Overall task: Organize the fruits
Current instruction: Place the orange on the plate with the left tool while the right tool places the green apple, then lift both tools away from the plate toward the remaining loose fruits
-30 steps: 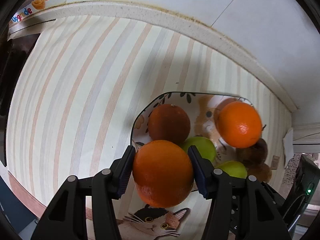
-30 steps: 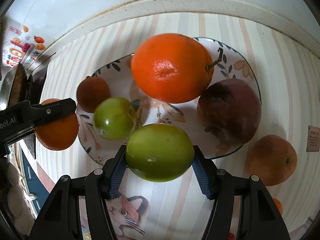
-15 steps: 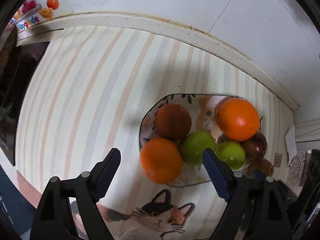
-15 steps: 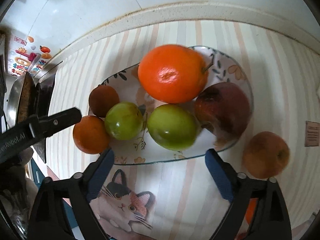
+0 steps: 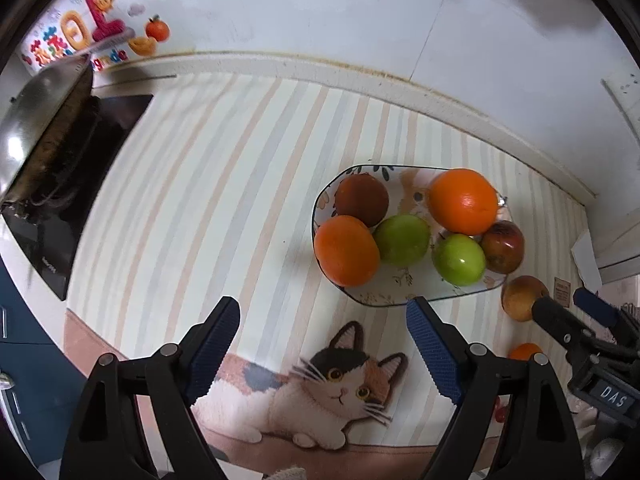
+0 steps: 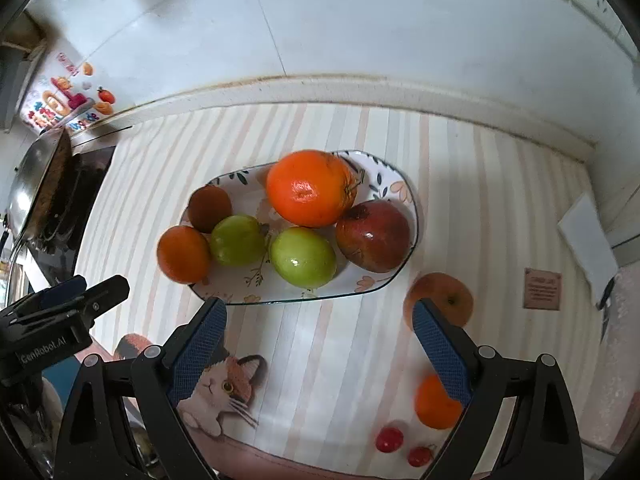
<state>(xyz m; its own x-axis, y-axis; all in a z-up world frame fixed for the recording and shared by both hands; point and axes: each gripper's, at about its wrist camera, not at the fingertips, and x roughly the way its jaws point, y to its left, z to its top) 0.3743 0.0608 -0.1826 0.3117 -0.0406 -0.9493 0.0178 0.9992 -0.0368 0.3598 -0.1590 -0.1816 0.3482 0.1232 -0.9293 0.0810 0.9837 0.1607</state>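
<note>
Orange (image 5: 346,251) and green fruit (image 6: 303,257) that the claws gripped a second ago now lie on the plate (image 5: 404,296). Left claw (image 5: 323,344) and right claw (image 6: 320,334) have opened and hang released, empty, above the striped worktop's (image 5: 200,184) near edge, bare room to the left.

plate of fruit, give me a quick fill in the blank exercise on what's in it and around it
The plate holds ___ green fruits.
The mat under the plate shows a picture of a ___.
The apple beside the plate lies on the ___.
Two small ___ fruits lie near the mat's front edge.

Missing words: two; cat; mat; red
</note>
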